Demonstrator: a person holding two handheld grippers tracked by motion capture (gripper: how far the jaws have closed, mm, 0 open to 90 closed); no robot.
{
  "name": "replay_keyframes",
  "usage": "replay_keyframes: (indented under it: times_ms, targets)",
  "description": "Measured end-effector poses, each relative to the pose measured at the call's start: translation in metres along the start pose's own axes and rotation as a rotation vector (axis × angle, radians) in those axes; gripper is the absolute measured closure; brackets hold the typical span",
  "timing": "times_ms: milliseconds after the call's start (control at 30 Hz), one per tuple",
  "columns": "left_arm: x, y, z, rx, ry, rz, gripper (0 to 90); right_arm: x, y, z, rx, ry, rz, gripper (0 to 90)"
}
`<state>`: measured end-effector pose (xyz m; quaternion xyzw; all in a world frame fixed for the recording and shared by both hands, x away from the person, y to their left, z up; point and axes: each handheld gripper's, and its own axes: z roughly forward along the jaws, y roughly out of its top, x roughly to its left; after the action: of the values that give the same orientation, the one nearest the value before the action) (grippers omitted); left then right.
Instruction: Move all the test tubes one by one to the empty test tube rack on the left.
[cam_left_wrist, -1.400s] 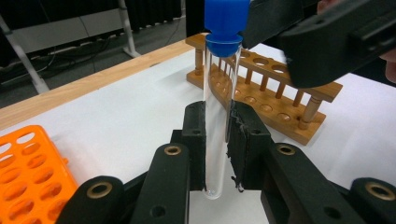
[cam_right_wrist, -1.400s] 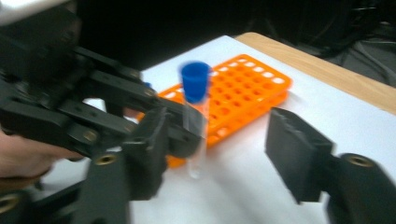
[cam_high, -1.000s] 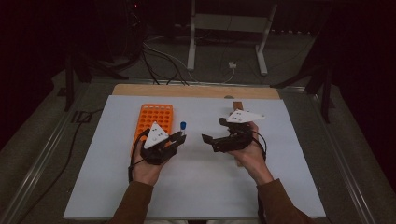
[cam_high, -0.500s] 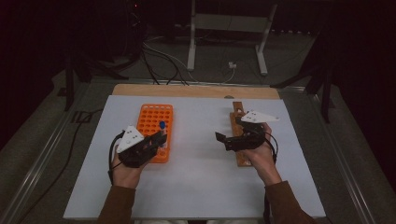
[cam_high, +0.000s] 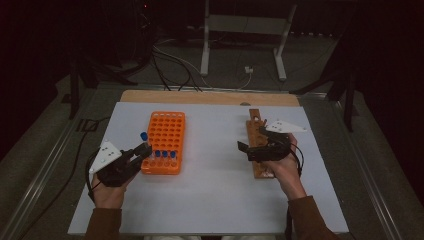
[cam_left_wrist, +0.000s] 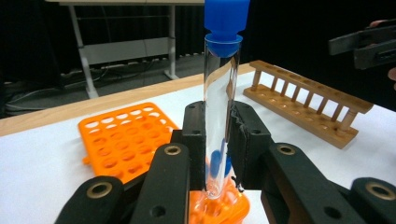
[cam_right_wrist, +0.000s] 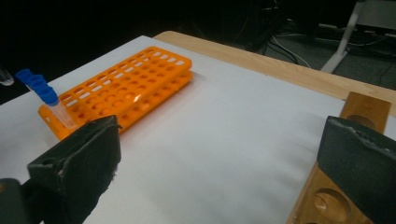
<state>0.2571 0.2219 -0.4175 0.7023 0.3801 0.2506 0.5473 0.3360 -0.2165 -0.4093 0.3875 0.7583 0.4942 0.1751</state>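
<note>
While left tongs (cam_left_wrist: 218, 140) clamp tube (cam_left_wrist: 219, 107), orange rack (cam_left_wrist: 126, 140) just beside.

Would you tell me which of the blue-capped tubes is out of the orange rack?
The tube clamped upright in the left gripper; the other tubes stand in the rack's near row.

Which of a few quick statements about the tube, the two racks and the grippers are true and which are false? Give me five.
1. The left gripper is clamped on a clear tube with a blue cap. True.
2. The right gripper holds a tube. False: its jaws are open with nothing between them.
3. The orange rack already holds a few blue-capped tubes in its near row. True.
4. The wooden rack is full of tubes. False: its holes look empty.
5. The right gripper is over the orange rack. False: it is over the wooden rack.
</note>
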Motion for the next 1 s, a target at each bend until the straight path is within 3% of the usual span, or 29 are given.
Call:
replay_keyframes:
  times_ms: [400,667,1000]
  targets:
    - [0.014,-0.008,-0.010,0.001,0.016,-0.018,78.1,-0.007,-0.006,-0.008,-0.009,-0.024,0.013,0.0]
    - [0.025,-0.022,-0.006,0.012,0.030,-0.039,78.0,-0.011,-0.011,-0.012,-0.016,-0.033,0.025,0.0]
    - [0.027,-0.033,0.003,0.036,0.061,-0.011,78.0,-0.013,-0.014,-0.014,-0.020,-0.039,0.033,0.0]
